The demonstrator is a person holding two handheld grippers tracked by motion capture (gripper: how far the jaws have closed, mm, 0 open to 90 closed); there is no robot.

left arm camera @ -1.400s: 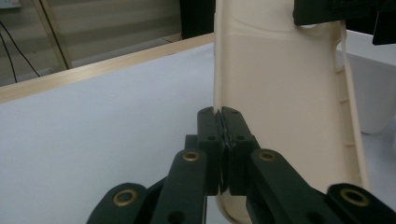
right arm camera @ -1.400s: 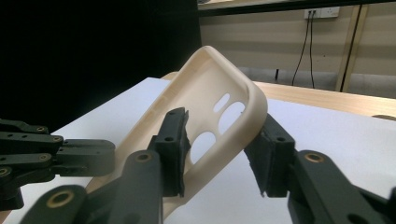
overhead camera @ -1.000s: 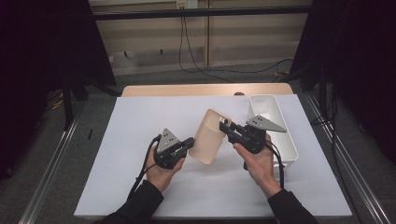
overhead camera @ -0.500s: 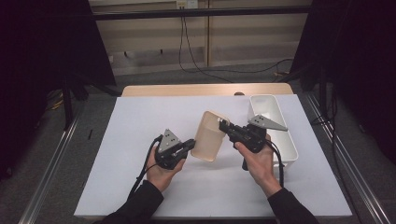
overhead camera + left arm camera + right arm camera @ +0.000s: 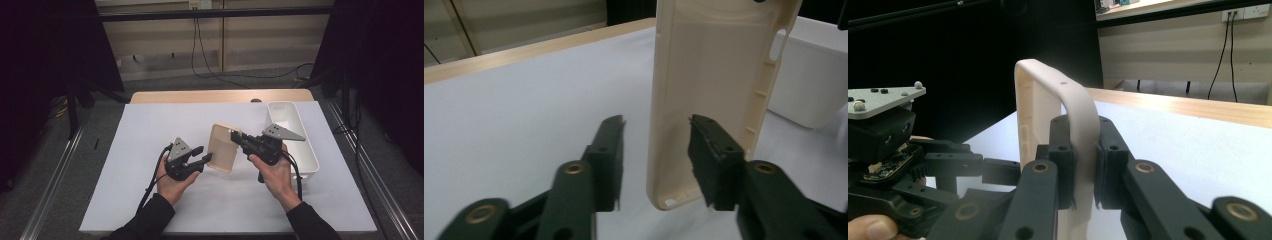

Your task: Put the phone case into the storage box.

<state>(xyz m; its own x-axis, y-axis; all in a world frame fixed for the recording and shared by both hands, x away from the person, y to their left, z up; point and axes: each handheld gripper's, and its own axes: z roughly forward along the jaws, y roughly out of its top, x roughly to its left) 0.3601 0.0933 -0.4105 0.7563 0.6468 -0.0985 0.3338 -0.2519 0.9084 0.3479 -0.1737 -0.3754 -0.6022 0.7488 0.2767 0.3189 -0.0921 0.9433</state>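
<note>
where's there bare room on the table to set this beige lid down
The white table sheet lies bare left of the left gripper, and along the near edge between the forearms. It is crowded at centre-right, where the right gripper holds the beige lid beside the white bin.

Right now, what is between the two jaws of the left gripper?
In the left gripper view, the lower edge of the beige tray stands between the open jaws of the left gripper, nearer the right-hand jaw. The right gripper clamps its rim.
</note>
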